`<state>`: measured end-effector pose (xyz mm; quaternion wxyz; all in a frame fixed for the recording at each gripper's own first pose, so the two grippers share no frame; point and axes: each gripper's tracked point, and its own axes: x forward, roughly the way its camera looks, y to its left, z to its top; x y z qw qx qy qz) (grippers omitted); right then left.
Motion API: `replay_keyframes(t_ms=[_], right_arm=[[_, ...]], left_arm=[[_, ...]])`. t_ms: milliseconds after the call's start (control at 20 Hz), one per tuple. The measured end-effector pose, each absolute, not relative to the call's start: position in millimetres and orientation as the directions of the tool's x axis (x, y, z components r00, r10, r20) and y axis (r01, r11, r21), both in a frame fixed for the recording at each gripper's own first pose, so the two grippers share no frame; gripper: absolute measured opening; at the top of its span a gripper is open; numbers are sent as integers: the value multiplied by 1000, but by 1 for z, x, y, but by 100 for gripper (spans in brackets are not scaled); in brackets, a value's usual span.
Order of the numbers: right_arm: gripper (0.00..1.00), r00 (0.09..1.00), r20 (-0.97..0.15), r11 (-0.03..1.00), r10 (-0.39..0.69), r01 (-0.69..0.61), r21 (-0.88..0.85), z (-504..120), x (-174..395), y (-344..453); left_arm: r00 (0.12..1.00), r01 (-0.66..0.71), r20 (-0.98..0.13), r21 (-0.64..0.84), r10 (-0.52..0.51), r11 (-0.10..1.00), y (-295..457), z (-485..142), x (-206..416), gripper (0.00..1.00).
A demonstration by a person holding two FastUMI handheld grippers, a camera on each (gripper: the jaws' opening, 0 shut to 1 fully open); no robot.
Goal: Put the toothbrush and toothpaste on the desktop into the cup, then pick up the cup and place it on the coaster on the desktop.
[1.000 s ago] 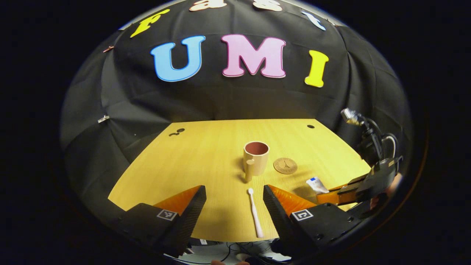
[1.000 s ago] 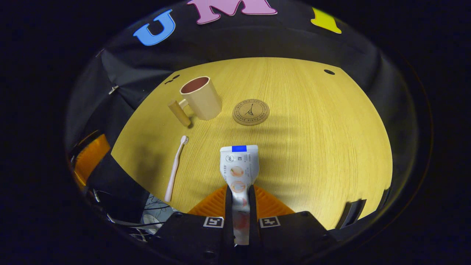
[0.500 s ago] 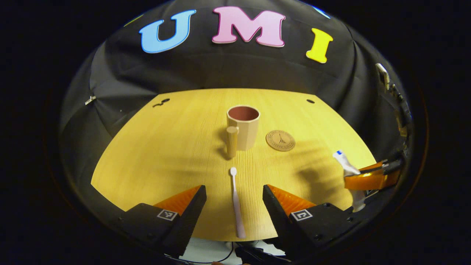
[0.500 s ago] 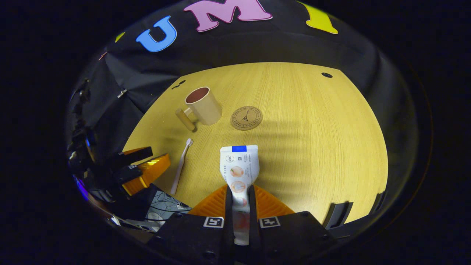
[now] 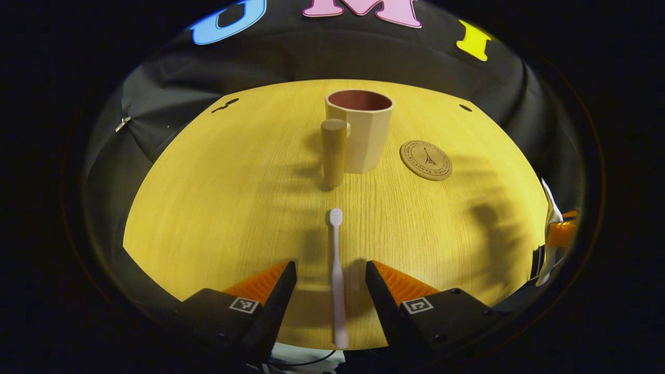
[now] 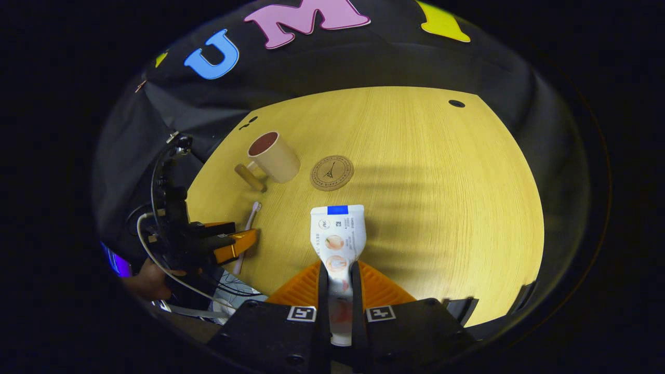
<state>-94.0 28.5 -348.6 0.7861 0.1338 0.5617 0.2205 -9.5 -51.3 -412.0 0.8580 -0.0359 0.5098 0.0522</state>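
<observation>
Left gripper view is showing the left gripper (image 5: 331, 275) with its fingers spread apart either side of the toothbrush (image 5: 336, 275) – not touching it – which is lying flat on the desktop (image 5: 218, 208), head pointing toward 12 o'clock. The cup (image 5: 361, 130) is standing upright beyond, the coaster (image 5: 425, 160) just beside it at 3 o'clock. The right gripper (image 6: 340, 291) is clamping the toothpaste (image 6: 337, 236) – tube raised over the desk
</observation>
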Motion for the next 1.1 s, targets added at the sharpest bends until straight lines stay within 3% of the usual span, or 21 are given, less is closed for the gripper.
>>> replay_keyframes(t_ms=[300,400,500,550,650,700,850,1100], right_arm=[[20,251,-803,841,540,-189,507,-354,-81,22],[20,250,-794,832,555,-183,524,-357,-76,22],[20,258,-781,822,569,-173,542,-357,-70,22],[20,261,-776,819,573,-167,549,-358,-68,21],[20,268,-768,813,581,-152,562,-355,-64,18],[20,275,-766,812,582,-147,564,-353,-63,15],[20,301,-765,820,569,-135,557,-349,-64,5],[20,363,-767,841,529,-108,530,-339,-70,1]], left_arm=[[387,-150,-922,-29,31,988,-59,-419,-10,76],[385,-178,-922,-39,34,983,-59,-420,-8,67],[420,-117,-907,-37,16,992,-67,-418,-6,63],[433,-79,-901,-24,13,997,-71,-416,-6,41],[434,-43,-900,11,29,999,-76,-417,-4,22],[422,-42,-906,31,45,999,-77,-418,-4,18],[396,-55,-918,9,30,998,-77,-417,0,11],[414,-52,-903,-151,-117,987,-74,-411,3,7]])
